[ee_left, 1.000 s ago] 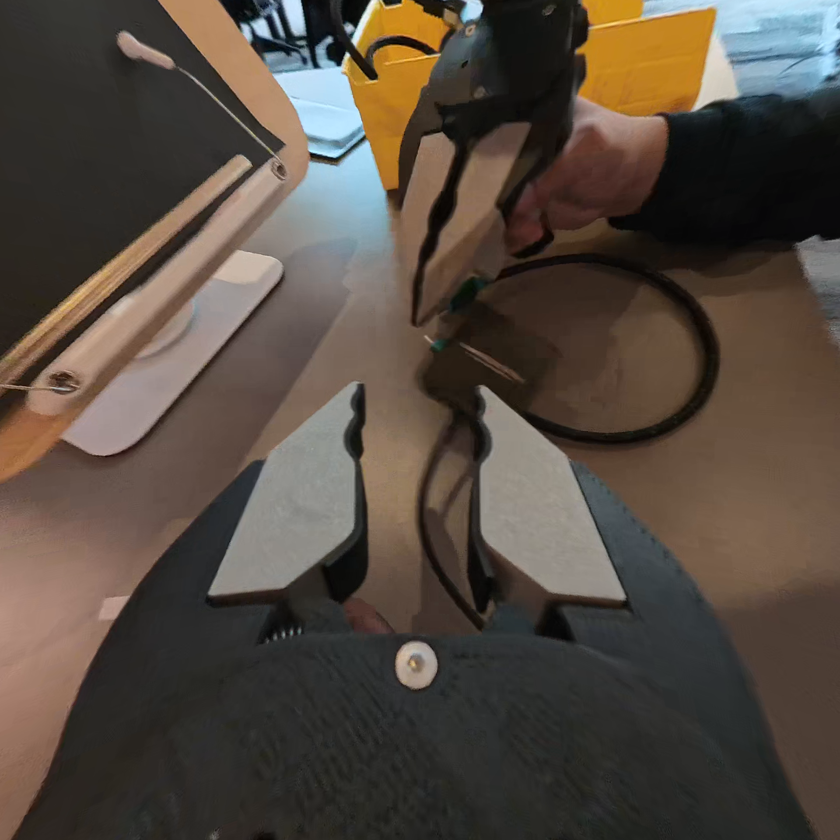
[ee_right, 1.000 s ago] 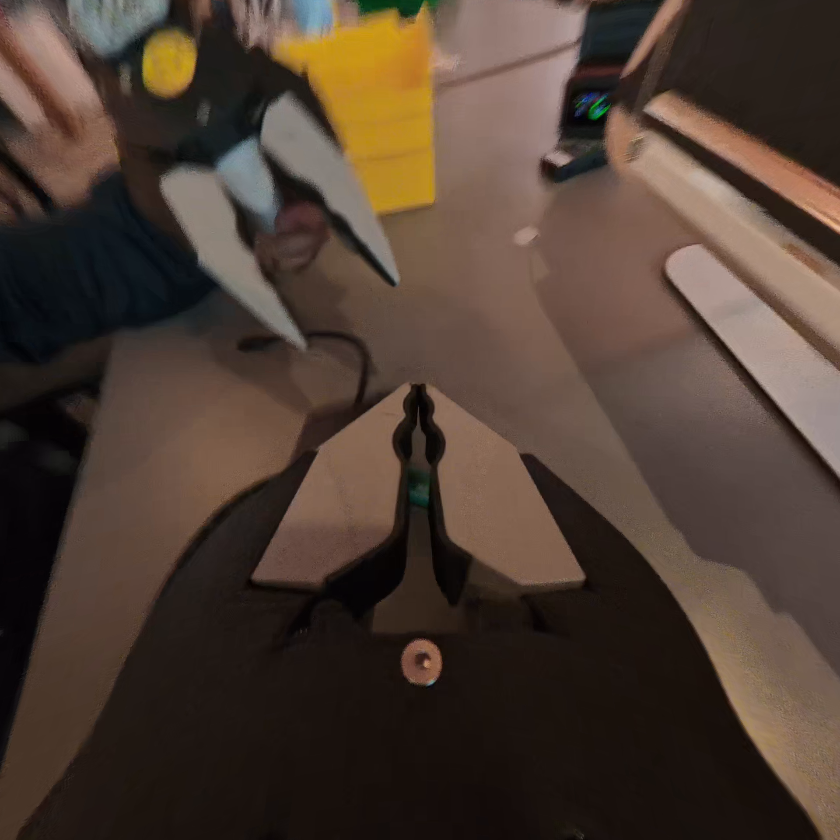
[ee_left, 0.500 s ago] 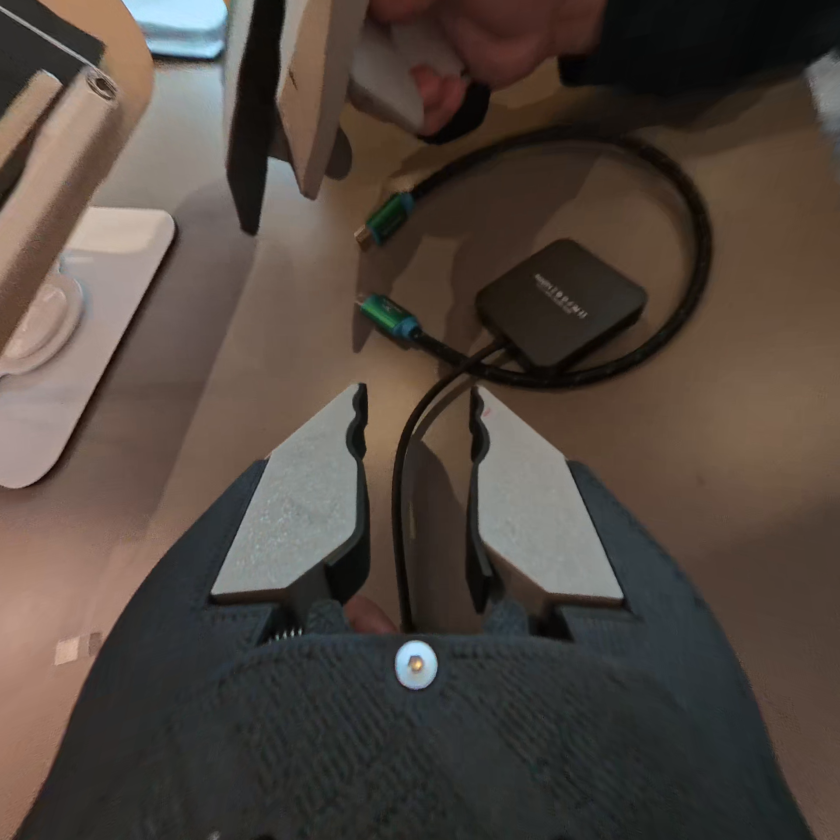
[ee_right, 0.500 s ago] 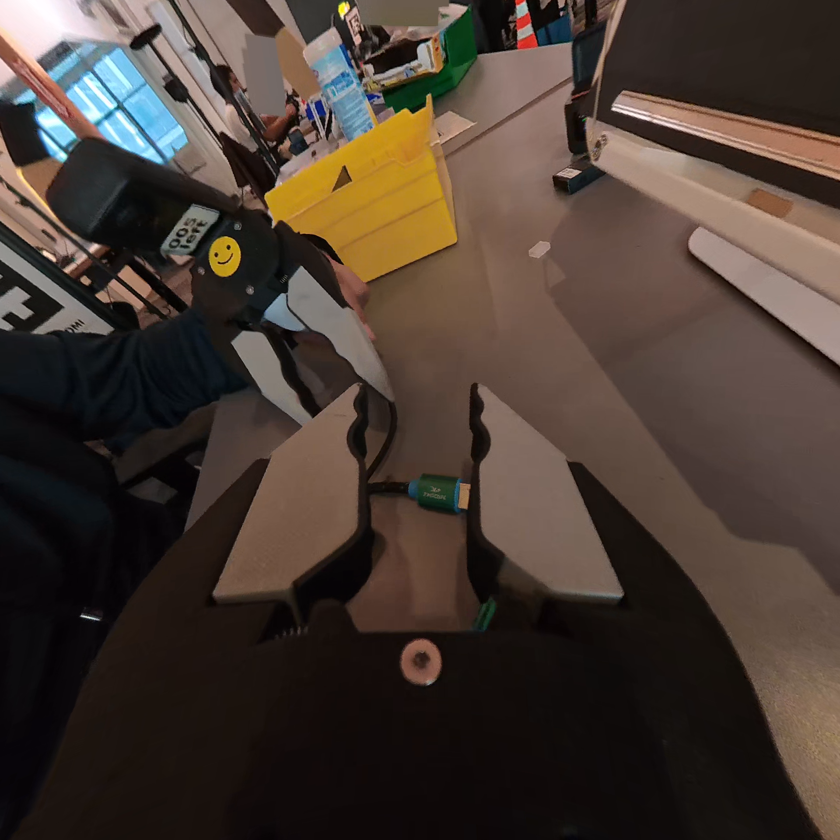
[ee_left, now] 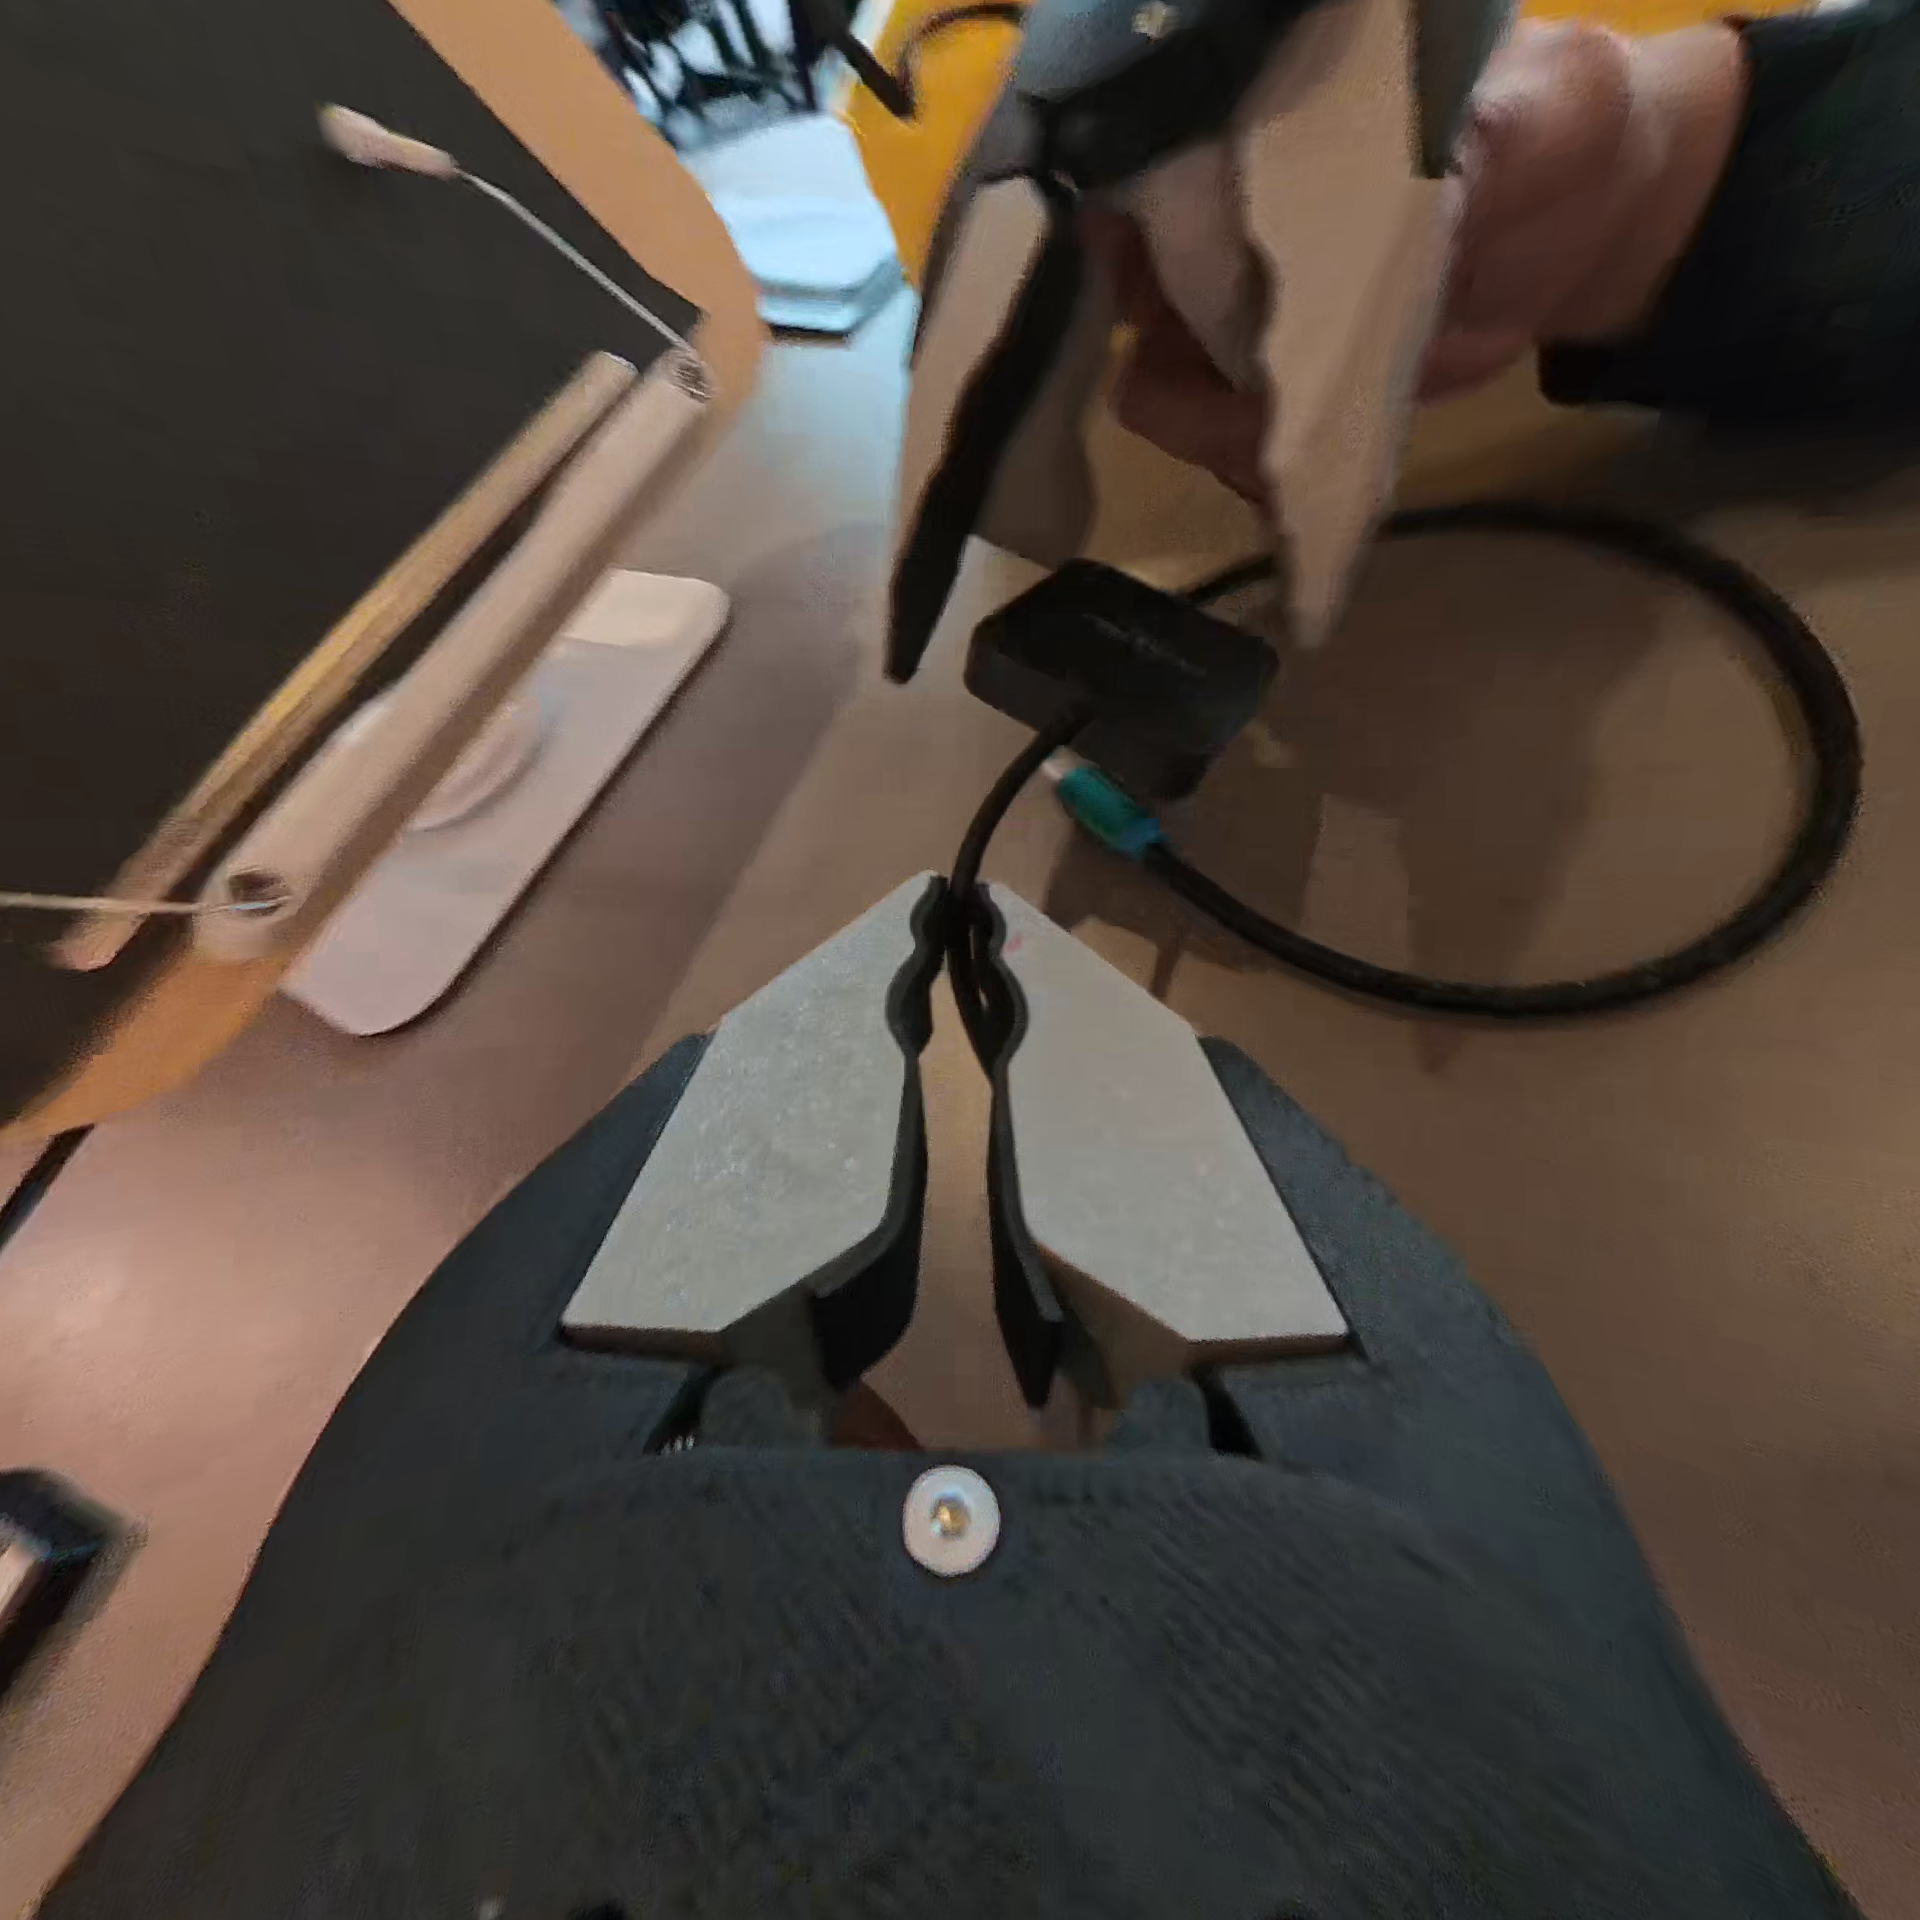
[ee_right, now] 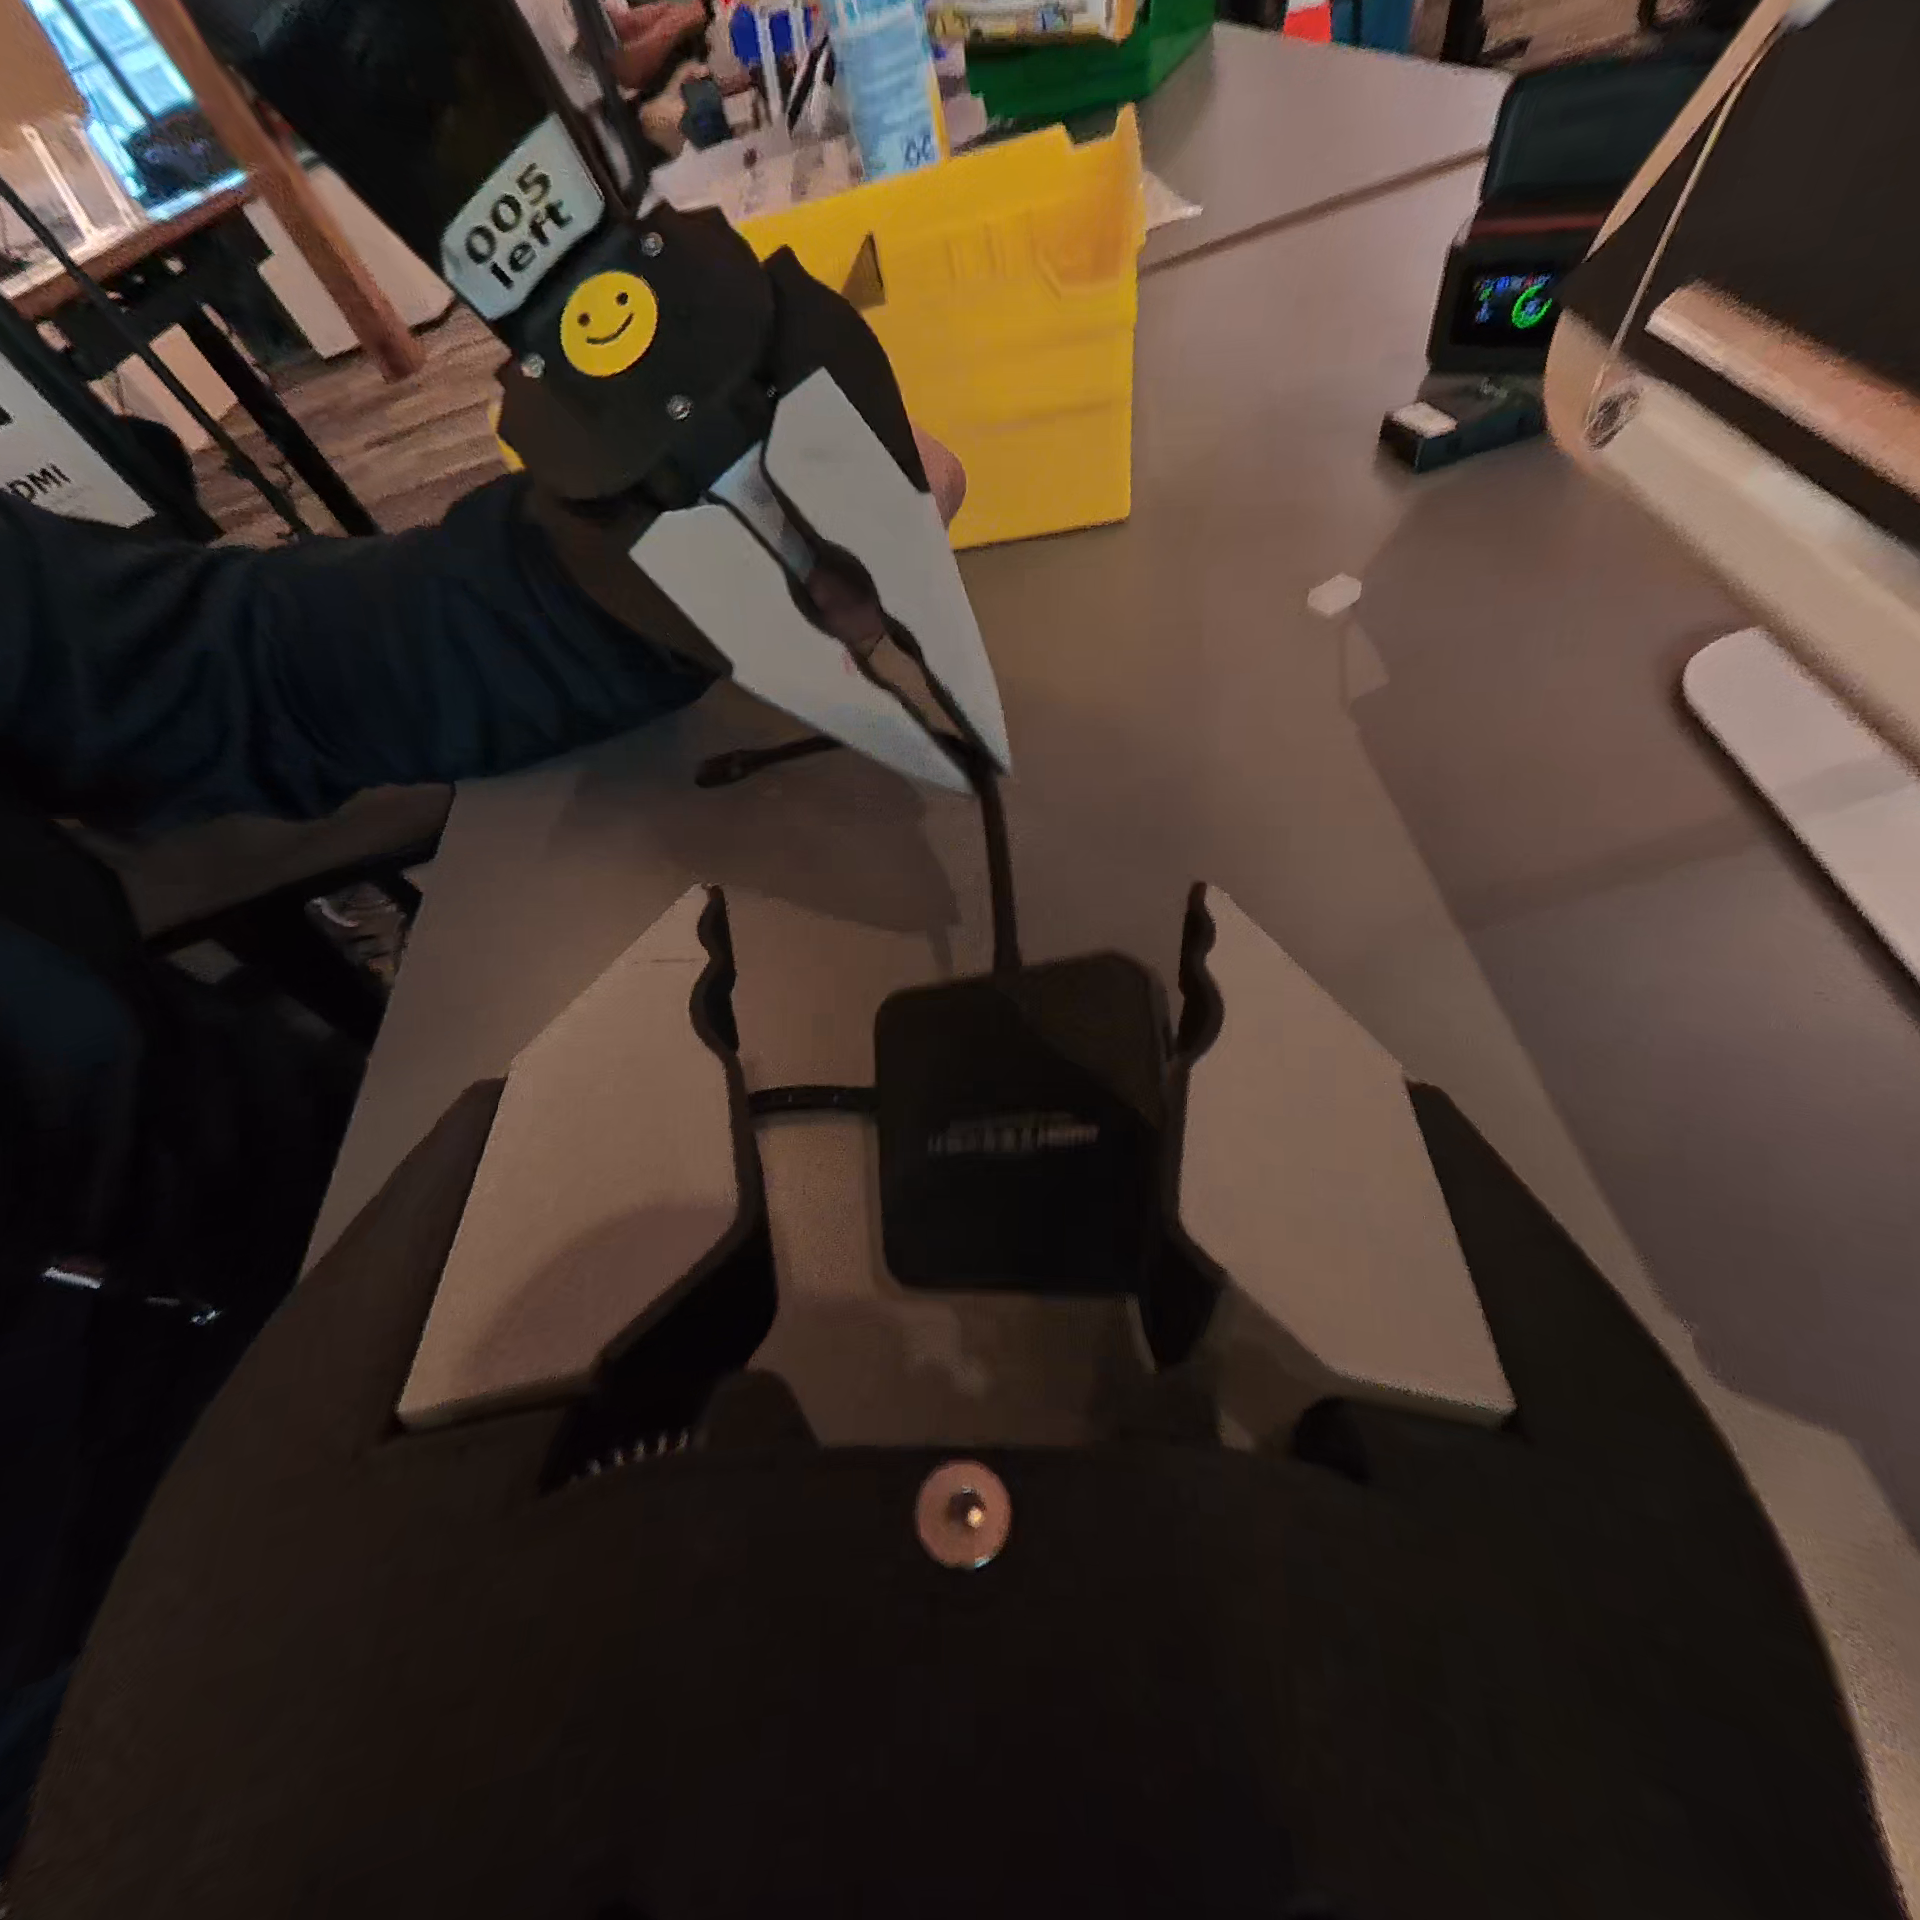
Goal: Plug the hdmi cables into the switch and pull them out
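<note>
The black square switch [ee_left: 1122,665] hangs tilted on its thin black lead [ee_left: 997,800], just above the table. My left gripper [ee_left: 961,904] is shut on that lead a short way from the switch. My right gripper [ee_right: 954,914] is open wide with the switch [ee_right: 1018,1122] between its fingers, close to the right one. In the left wrist view the right gripper [ee_left: 1107,644] comes down from above and straddles the switch. A green HDMI plug [ee_left: 1107,810] lies unplugged under the switch, and its braided cable [ee_left: 1766,831] loops to the right. The left gripper [ee_right: 966,764] shows in the right wrist view.
A monitor [ee_left: 208,416] on a white stand base [ee_left: 499,790] is on the left of the left wrist view. A yellow bin [ee_right: 987,343] stands at the back of the table. A small device with a lit screen [ee_right: 1496,312] is at the far right. My right tips are roughly 7 centimetres from the green HDMI plug [ee_left: 1107,810].
My left gripper has shut on the switch's thin lead and raised it. My right gripper has opened wider and moved from the green plug to around the switch.
</note>
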Available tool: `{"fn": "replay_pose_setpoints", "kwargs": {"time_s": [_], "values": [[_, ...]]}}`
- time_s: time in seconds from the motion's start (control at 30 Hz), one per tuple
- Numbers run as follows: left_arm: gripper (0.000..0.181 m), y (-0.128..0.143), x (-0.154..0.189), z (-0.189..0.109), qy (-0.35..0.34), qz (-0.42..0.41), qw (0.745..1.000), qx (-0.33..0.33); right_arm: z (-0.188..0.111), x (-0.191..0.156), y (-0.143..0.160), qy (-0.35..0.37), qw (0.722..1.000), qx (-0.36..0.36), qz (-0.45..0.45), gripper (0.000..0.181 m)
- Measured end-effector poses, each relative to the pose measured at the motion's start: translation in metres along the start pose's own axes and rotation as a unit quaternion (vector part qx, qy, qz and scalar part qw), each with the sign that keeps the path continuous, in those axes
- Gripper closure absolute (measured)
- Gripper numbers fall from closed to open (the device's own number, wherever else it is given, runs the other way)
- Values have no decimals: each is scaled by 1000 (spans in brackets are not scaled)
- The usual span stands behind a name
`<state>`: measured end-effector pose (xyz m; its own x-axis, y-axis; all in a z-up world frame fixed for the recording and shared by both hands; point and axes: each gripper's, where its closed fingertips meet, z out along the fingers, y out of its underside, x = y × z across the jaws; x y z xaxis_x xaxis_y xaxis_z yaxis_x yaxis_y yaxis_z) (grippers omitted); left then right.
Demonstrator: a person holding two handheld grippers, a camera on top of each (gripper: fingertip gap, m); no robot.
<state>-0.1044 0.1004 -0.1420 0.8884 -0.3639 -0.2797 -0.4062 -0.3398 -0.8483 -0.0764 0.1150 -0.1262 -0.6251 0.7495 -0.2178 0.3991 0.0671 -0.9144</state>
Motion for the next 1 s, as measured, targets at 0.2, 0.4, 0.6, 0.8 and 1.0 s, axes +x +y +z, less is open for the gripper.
{"fn": "replay_pose_setpoints", "kwargs": {"time_s": [0.2,0.4,0.6,0.8,1.0], "values": [[180,-13,-28,-20,-38,-51,996,58,-15,16,-2,94,992,-9,-87,86],[179,-17,-19,-20,-8,-54,996,71,-7,29,12,186,961,-70,-191,85],[179,-23,-18,-22,-2,-74,994,83,0,41,21,228,945,-102,-210,84],[179,-32,-18,-26,6,-109,989,102,4,53,23,278,920,-131,-245,85],[179,-36,-17,-27,15,-123,986,113,14,52,25,283,912,-139,-262,108]]}}
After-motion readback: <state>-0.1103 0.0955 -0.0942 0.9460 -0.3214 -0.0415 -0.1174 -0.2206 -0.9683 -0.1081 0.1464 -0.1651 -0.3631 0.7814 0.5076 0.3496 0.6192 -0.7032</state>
